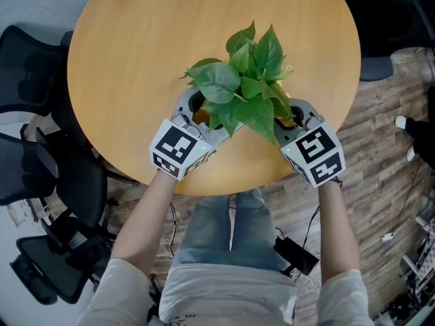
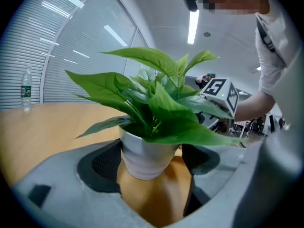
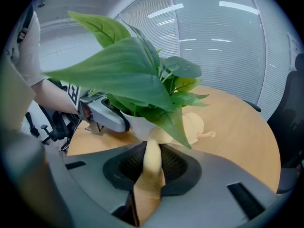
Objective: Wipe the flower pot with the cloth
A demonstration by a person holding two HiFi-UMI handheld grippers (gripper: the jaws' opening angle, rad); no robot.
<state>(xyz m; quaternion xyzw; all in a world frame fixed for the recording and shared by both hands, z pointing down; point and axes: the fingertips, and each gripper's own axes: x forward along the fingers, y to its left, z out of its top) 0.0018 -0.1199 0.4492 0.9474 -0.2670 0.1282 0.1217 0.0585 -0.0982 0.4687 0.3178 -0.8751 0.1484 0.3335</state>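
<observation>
The flower pot (image 2: 145, 156) is white with fine ribs on its side. It stands upright near the near edge of the round wooden table (image 1: 136, 60) and carries a plant (image 1: 245, 80) with broad green leaves that cover its rim. The left gripper (image 2: 152, 163) has its jaws on the pot's sides. The cloth (image 3: 151, 167) is pale yellow. One end is pinched in the right gripper (image 3: 153, 161), the middle lies against the pot's wall, and the rest is bunched on the table just beside the pot.

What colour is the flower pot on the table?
The flower pot is white; the left gripper view shows it best.
</observation>
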